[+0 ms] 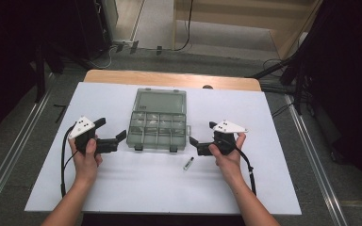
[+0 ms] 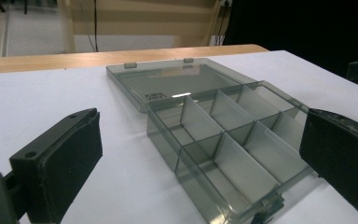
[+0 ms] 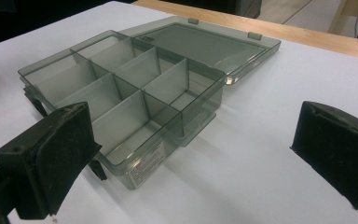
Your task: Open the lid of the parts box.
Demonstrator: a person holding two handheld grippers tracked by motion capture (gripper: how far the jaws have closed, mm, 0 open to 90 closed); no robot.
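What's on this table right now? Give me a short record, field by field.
Box: clear grey compartment box, lid open and lying flat behind it
Compartments: look empty
Loose item: small vial on the white table, near the box's front right corner
Left tongs: open, left of box
Right tongs: open, right of box

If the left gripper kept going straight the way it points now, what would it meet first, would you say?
Most likely the near side wall of the open compartment box, which lies directly between the left gripper's open jaws; depth is hard to judge.
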